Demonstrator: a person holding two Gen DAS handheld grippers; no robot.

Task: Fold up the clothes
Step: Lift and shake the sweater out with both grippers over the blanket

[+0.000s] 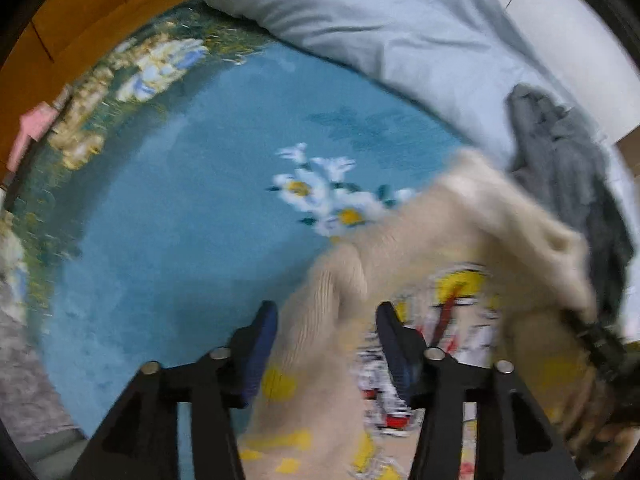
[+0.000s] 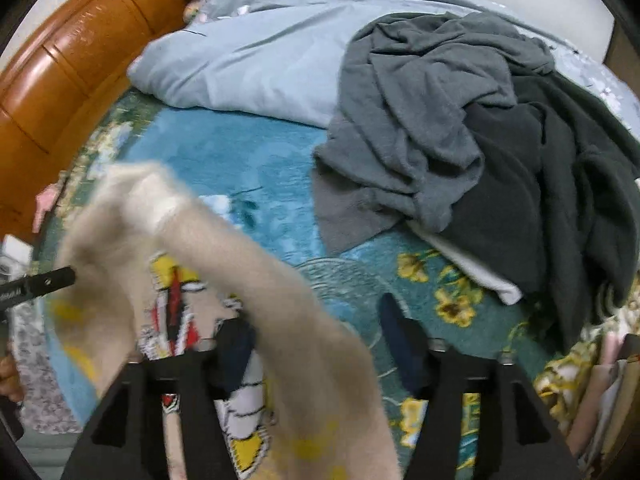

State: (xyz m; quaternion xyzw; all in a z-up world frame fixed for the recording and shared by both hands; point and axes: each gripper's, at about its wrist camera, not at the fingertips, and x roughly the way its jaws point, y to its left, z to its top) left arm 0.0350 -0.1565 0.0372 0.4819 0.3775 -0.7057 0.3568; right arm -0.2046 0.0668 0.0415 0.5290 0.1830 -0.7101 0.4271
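A cream knitted sweater (image 1: 500, 216) with a yellow, red and white cartoon print is lifted over the blue floral blanket (image 1: 180, 220) and is blurred by motion. My left gripper (image 1: 327, 338) is open, its blue-padded fingers (image 1: 264, 332) wide apart, with a ribbed edge of the sweater lying between them. In the right wrist view a sleeve-like length of the sweater (image 2: 224, 248) runs up between the fingers (image 2: 396, 332) of my right gripper (image 2: 316, 336), which are also spread wide. A black part of the other gripper (image 2: 40, 284) shows at the left edge.
A heap of grey clothes (image 2: 420, 120) and a dark garment (image 2: 560, 200) lies to the right, with a white piece (image 2: 480, 276) under it. A light blue duvet (image 2: 260, 60) is bunched at the back. An orange wooden headboard (image 2: 60, 80) bounds the left.
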